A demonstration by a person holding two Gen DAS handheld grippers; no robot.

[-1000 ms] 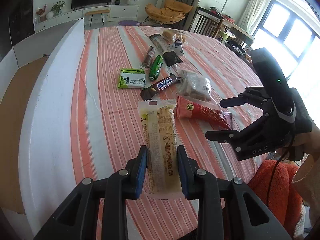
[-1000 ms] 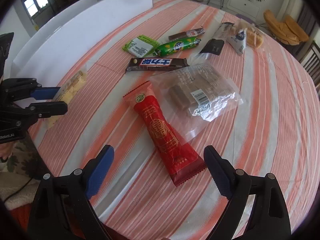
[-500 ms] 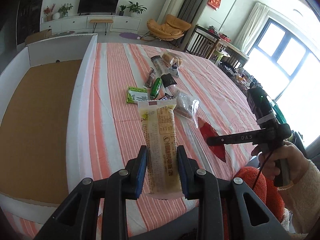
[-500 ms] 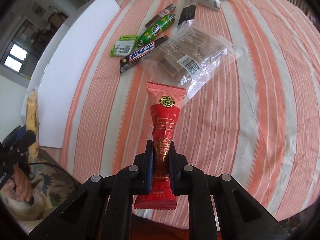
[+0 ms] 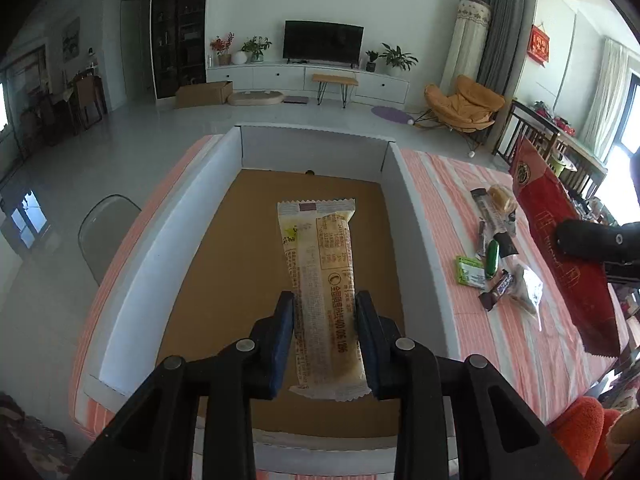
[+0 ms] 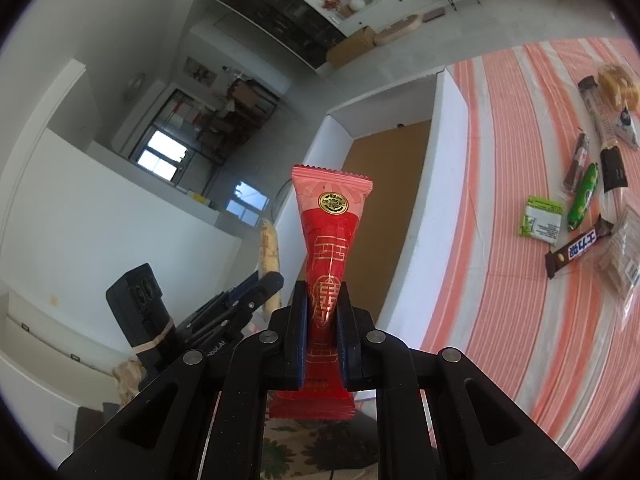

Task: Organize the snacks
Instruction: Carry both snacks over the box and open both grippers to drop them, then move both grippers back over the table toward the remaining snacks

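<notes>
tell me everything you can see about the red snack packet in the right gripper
The long red foil snack packet has a paler pink top with a crimped, serrated edge, a round gold-and-black emblem below it, and gold line patterns down its glossy body. It is sealed and looks intact. The right gripper is shut on its lower part, pinching it narrow between the fingers, so it stands lifted off the striped tablecloth, touching nothing else.

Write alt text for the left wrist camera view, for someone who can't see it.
The left gripper holds a long pale yellow snack packet above the brown floor of an open white box. To the right, more snacks lie on the striped tablecloth, and a red packet is held by the right gripper at the edge.
</notes>
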